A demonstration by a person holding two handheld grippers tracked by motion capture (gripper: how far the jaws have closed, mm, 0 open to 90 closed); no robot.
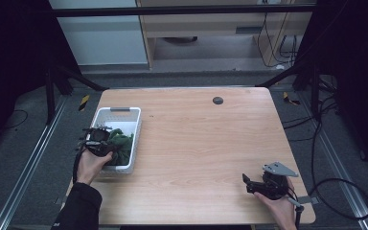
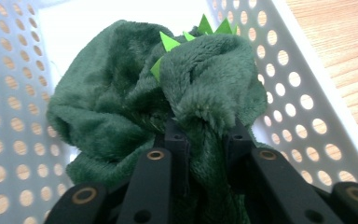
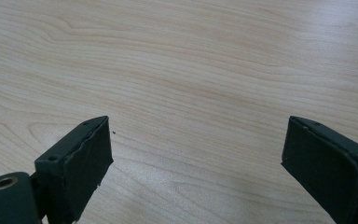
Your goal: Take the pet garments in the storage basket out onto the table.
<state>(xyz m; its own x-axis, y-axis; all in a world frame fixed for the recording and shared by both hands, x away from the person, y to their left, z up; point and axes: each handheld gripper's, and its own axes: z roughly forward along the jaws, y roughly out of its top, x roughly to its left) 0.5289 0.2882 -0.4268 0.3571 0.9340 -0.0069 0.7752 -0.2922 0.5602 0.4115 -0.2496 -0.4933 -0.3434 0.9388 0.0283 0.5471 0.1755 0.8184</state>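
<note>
Nearest the person, the right gripper [image 1: 250,183] is hovering low over the bare wooden counter [image 1: 196,143] at its near right corner, its fingers [image 3: 77,165] spread wide with nothing between them. In the right gripper view only wood grain is lying ahead of it.

On the near left, the left gripper [image 1: 106,149] is reaching into the white basket [image 1: 136,125], and its fingers [image 2: 175,137] are pinching a fold of the green plush toy [image 2: 121,102] that is sitting inside the basket. The toy is looking soft, light and floppy: thick fleece bunched into loose folds, with thin bright green spikes [image 2: 168,42] along its top. It is likely sagging and stretching when lifted rather than holding a shape, so a deep bite on a thick bunch, as here, is seeming safer than a pinch on a spike or a thin edge. It is neither fragile nor slippery.

The basket's perforated walls are standing close on both sides of the toy, so a lift would need to go straight up to keep the fleece from dragging the light basket along.

Farther off, a small dark round disc [image 1: 217,100] is lying near the counter's far edge, well apart from everything.
</note>
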